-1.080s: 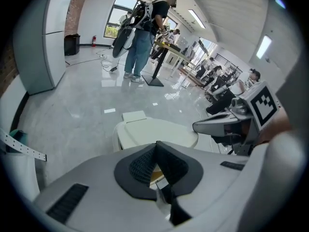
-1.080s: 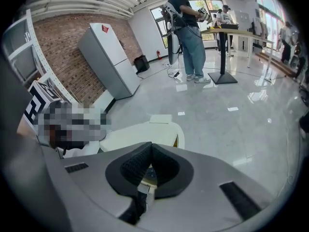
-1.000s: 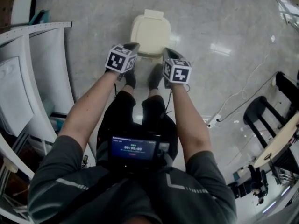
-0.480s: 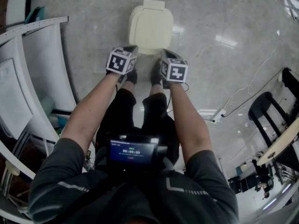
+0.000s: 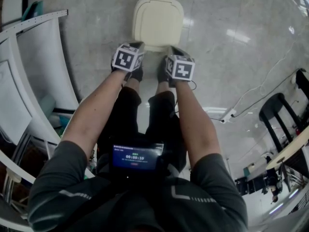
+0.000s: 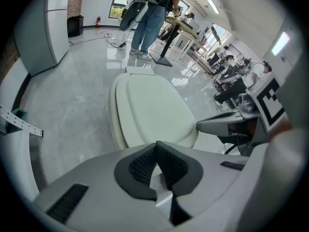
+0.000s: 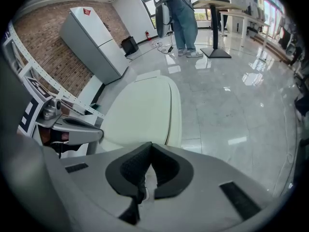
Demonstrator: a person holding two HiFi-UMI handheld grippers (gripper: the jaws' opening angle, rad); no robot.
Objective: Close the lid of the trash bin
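A cream trash bin stands on the pale floor in front of my feet, its lid lying flat on top. In the left gripper view the lid fills the middle, just past the jaws. My left gripper hovers at the bin's near left edge, with its tips meeting and nothing between them. At the near right edge, my right gripper is shut and empty too. The right gripper view shows the lid ahead of the jaws and the left gripper beside it.
A white curved rack runs along the left. A power strip with cable lies on the floor at right, near black chairs. A white cabinet stands by the brick wall. A person stands far off by a table.
The head view has shifted slightly, so the bin sits a little higher in the picture. Both grippers stay shut by the bin's near edge, and the lid stays flat.
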